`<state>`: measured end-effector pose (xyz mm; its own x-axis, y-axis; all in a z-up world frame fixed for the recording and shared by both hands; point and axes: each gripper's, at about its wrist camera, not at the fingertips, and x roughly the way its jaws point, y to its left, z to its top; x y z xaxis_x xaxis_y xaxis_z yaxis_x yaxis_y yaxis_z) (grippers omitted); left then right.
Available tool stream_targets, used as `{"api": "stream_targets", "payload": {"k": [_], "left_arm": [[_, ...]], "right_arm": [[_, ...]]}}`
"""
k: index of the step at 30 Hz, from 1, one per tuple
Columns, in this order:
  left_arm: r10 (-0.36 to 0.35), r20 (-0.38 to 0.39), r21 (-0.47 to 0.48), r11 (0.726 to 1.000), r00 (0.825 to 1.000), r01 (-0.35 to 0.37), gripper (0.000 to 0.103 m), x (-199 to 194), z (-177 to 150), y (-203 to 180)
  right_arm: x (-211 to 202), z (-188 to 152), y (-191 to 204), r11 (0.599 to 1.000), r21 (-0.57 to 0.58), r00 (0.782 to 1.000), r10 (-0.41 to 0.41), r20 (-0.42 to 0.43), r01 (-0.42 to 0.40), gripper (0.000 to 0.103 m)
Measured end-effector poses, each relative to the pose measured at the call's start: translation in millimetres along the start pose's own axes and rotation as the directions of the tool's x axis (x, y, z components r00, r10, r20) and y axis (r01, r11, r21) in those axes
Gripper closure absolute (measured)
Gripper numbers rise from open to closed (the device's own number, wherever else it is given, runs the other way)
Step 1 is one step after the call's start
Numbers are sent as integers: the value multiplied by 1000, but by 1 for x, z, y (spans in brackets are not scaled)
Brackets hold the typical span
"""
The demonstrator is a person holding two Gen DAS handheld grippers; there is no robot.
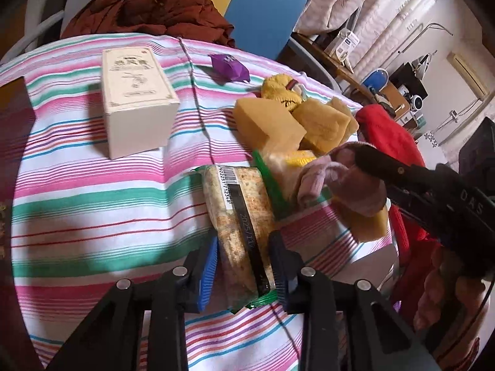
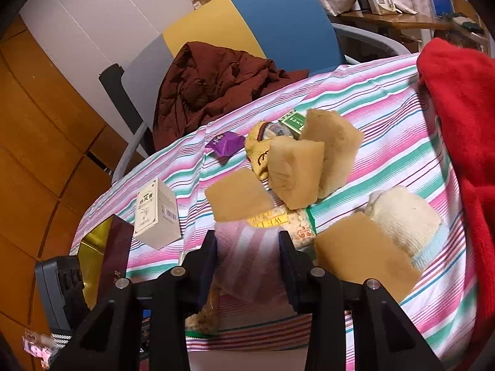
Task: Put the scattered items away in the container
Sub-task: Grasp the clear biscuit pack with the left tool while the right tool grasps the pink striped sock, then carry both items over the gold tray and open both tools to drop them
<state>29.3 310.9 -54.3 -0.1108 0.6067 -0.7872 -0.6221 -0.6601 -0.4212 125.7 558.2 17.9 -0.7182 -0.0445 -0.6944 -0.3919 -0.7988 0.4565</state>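
Now the left gripper [image 1: 243,266] jaws clamp a cracker packet [image 1: 239,225] on the striped surface [image 1: 92,191]; right gripper [image 2: 247,262] jaws grip a pink sock [image 2: 247,266] beside it. Sponges [image 1: 266,123] beyond, white box [image 1: 136,99] farther.

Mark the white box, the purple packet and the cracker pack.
white box [image 1: 136,92], left wrist view, on its top face.
purple packet [image 1: 230,67], left wrist view, on the wrapper's middle.
cracker pack [image 1: 238,216], left wrist view, on its clear wrapper by the dark seam.
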Motion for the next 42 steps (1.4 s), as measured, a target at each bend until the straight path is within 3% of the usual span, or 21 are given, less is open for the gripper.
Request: {"api": "stream_targets", "payload": {"k": [8, 14, 18, 20, 22, 26, 31, 32, 42], "left_arm": [[-28, 70, -40, 999, 997, 31, 81, -22, -7, 10], [-28, 73, -3, 1000, 997, 29, 86, -25, -12, 6], [4, 53, 6, 1000, 999, -5, 80, -16, -13, 3], [19, 12, 2, 1000, 1000, -19, 68, -7, -13, 3], [1, 9, -14, 1000, 1000, -1, 63, -3, -14, 3], [-1, 8, 23, 1000, 1000, 1, 62, 3, -15, -5], [54, 52, 156, 986, 997, -62, 70, -4, -21, -24], [36, 60, 151, 988, 998, -44, 77, -9, -22, -23], [-41, 147, 113, 993, 988, 25, 78, -56, -13, -10]], "right_arm": [[1, 0, -1, 999, 15, 999, 47, 8, -47, 64], [1, -1, 0, 998, 11, 998, 60, 9, -61, 64], [2, -1, 0, 998, 6, 998, 58, 5, -58, 64], [2, -1, 1, 998, 2, 998, 57, 3, -57, 64], [4, -1, 1, 998, 0, 998, 55, -1, -55, 64], [6, -2, 1, 999, -5, 999, 53, -9, -53, 64], [6, -3, 4, 999, -16, 999, 49, -11, -49, 64], [6, -3, 4, 999, -18, 999, 48, -9, -48, 64], [5, -4, 14, 995, -63, 997, 74, -4, -74, 66]]}}
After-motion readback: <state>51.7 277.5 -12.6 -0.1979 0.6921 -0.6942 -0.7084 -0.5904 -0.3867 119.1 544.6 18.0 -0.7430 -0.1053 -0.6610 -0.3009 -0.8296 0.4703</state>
